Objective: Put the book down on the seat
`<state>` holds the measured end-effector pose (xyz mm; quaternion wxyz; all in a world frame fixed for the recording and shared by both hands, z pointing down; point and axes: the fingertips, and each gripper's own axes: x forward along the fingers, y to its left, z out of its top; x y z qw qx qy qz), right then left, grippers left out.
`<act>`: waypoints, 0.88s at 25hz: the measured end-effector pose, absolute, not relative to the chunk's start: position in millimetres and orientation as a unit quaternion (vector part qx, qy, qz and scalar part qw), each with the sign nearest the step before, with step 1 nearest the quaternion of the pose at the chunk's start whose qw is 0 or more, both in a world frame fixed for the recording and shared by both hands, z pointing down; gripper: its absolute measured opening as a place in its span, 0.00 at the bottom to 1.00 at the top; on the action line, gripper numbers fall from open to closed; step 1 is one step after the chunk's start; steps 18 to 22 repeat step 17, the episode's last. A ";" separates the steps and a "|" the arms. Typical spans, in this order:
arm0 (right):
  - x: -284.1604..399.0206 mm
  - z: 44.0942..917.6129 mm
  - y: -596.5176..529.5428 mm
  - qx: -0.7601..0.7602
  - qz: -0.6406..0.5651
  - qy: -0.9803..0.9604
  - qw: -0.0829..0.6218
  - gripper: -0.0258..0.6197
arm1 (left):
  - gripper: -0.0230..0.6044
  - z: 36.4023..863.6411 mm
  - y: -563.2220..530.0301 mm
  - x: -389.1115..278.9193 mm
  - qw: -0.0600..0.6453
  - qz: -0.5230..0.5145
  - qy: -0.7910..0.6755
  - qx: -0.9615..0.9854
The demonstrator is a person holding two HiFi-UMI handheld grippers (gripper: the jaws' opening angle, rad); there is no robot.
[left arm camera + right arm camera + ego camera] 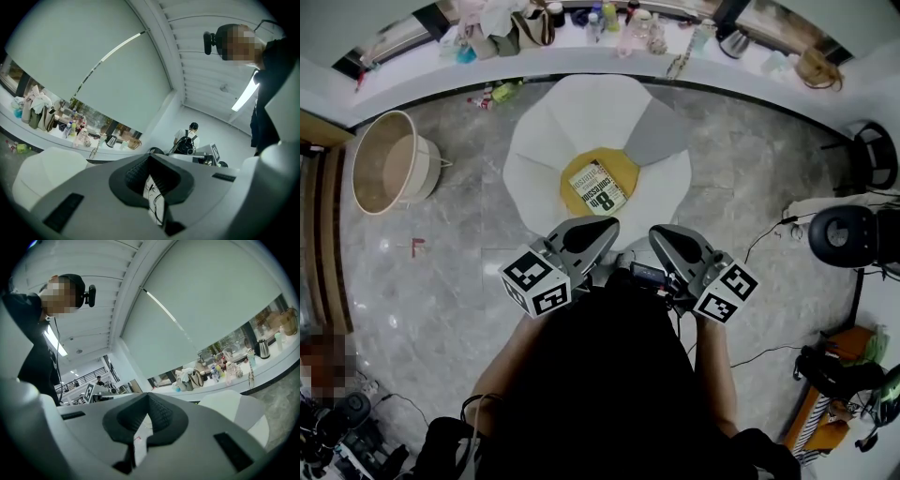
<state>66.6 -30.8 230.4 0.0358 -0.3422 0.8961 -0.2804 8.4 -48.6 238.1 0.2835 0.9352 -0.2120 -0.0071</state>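
The book (597,187) lies flat, cover up, on the yellow seat (625,165) in the middle of a white petal-shaped chair (553,122). No gripper touches it. Close to the person's chest, nearer than the chair, my left gripper (612,224) and right gripper (655,232) are held side by side, both shut and holding nothing. In the left gripper view the jaws meet at the left gripper (150,157), and part of the chair (42,173) shows low on the left. The right gripper (149,397) looks the same, with the chair (234,404) low on the right.
A beige tub (389,164) stands on the floor left of the chair. Behind the chair runs a curved ledge (412,80) crowded with bottles and bags. A black stool (844,234) and cables lie to the right. A person with a backpack (187,138) stands far off.
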 end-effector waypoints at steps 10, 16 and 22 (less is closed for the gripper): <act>68.9 224.4 -31.0 -0.341 -0.272 0.899 0.039 0.06 | 0.06 237.3 -45.5 10.1 0.287 -0.007 -0.204 0.936; 59.8 222.5 -32.4 -0.335 -0.268 0.903 0.025 0.06 | 0.06 233.1 -45.4 5.1 0.287 -0.009 -0.206 0.935; 58.3 222.0 -32.5 -0.334 -0.267 0.904 0.024 0.06 | 0.06 232.5 -45.5 4.6 0.287 -0.010 -0.207 0.935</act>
